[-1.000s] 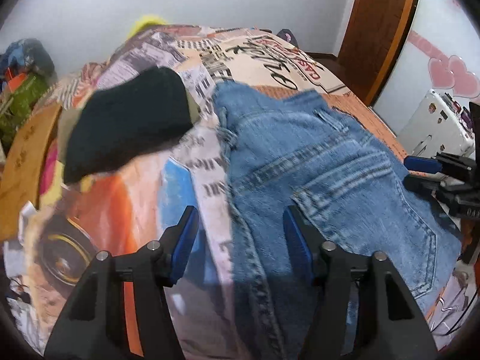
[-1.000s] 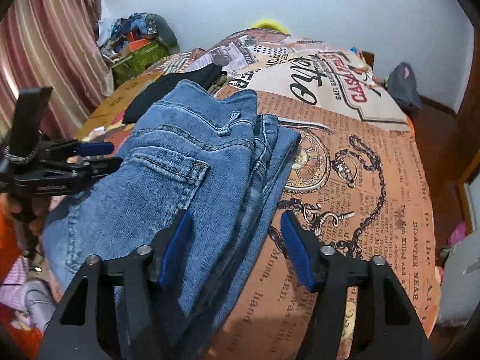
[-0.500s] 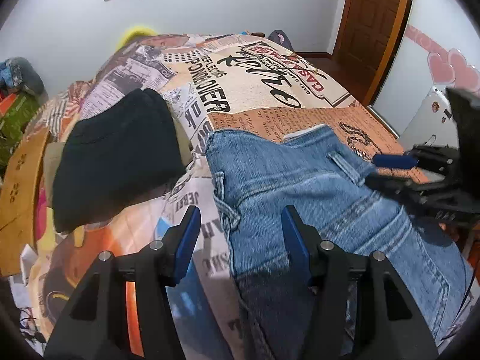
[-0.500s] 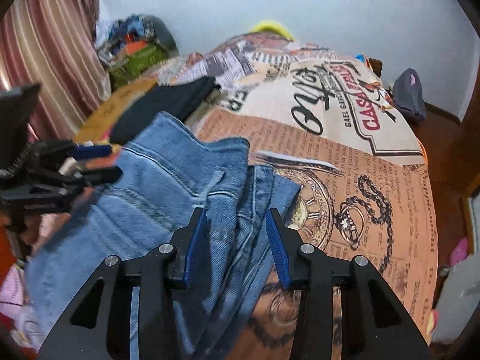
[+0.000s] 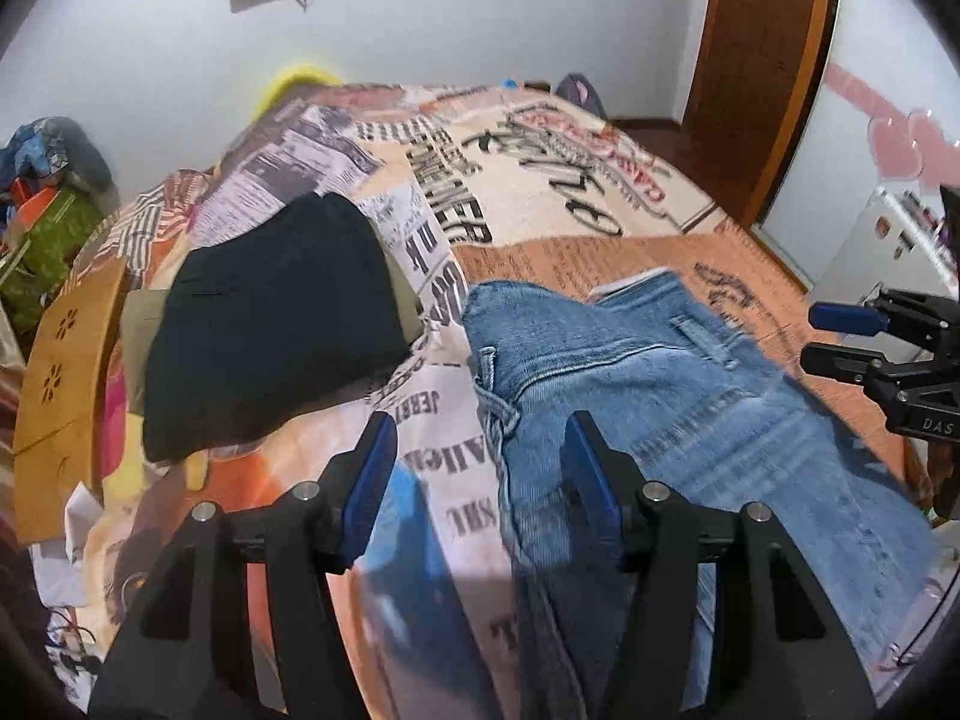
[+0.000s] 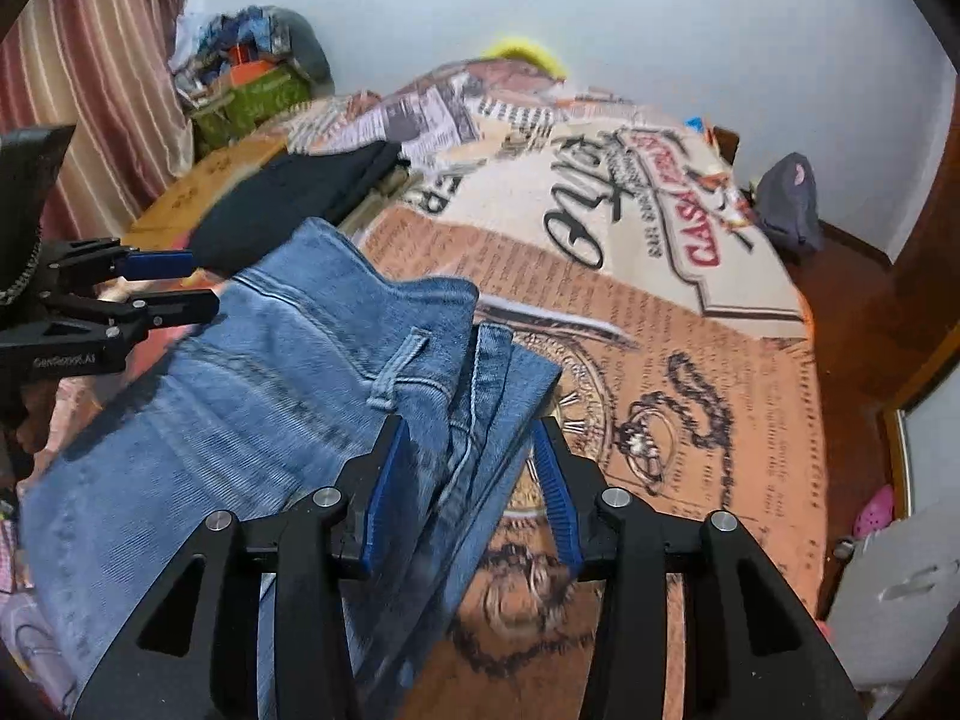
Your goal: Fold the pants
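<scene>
The blue jeans (image 5: 648, 396) lie folded on the bed (image 6: 690, 360), on the printed cover near its near edge. Their long axis runs from that near edge toward the far end of the bed; the waistband, with a belt loop showing, points away toward the far wall, and the legs run back under both cameras. In the right wrist view the folded layers stack along the jeans' right side, with their edges stepped.

The left claw (image 5: 480, 468) hovers with its blue pads standing well apart, straddling the left seam edge of the jeans; neither pad presses the cloth, so it holds nothing. The right claw (image 6: 465, 480) sits over the stacked right edge, denim between its pads; its jaws are opening and the pads look clear of the fabric.

A folded black garment (image 5: 270, 324) rests just beside the jeans, toward the bed's left side, close to a wooden panel (image 5: 60, 384) at that edge. To the right of the jeans the cover is bare up to the bed's right edge, and beyond the waistband open cover reaches the far end
</scene>
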The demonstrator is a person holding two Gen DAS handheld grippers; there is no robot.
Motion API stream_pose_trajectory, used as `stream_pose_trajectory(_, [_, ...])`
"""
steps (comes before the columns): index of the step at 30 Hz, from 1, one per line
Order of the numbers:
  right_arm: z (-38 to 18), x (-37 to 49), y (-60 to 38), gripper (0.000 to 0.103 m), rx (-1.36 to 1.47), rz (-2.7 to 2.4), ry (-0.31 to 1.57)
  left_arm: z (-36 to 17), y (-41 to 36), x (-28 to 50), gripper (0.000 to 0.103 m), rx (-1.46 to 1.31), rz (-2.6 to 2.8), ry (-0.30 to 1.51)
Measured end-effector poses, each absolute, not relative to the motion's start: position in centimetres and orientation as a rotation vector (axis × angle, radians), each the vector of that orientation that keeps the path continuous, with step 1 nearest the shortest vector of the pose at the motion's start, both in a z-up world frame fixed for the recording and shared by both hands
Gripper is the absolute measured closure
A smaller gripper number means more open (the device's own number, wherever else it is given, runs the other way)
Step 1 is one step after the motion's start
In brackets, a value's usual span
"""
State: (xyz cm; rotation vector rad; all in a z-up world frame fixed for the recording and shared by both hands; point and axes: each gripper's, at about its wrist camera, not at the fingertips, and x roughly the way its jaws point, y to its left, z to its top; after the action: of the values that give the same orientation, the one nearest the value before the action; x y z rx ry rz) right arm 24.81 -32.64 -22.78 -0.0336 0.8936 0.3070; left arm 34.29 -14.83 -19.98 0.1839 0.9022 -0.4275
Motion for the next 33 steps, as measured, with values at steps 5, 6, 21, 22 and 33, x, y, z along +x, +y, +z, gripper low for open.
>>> stream_pose_trajectory(5, [-20.3, 21.8, -33.3, 0.053, -0.022, 0.301, 0.866, -18.1, -13.2, 31.2, 0.032, 0.133, -0.478, 0.883])
stream_pose_trajectory(6, [-19.7, 21.0, -33.3, 0.052, -0.024, 0.299, 0.852, -17.9, -13.1, 30.4, 0.029, 0.134, -0.482, 0.879])
stream_pose_trajectory(21, [-23.6, 20.0, -32.8, 0.045, 0.194, 0.371, 0.993, -22.7, -12.8, 29.1, 0.012, -0.047, -0.598, 1.105])
stream_pose_trajectory(22, [-23.9, 19.9, -32.8, 0.045, 0.192, 0.365, 1.003, -23.0, -12.9, 29.5, 0.012, -0.056, -0.607, 1.113])
stream_pose_trajectory(33, [-27.5, 22.5, -34.6, 0.023, 0.351, 0.446, 1.103, -25.9, -13.9, 33.2, 0.001, -0.151, -0.710, 1.251])
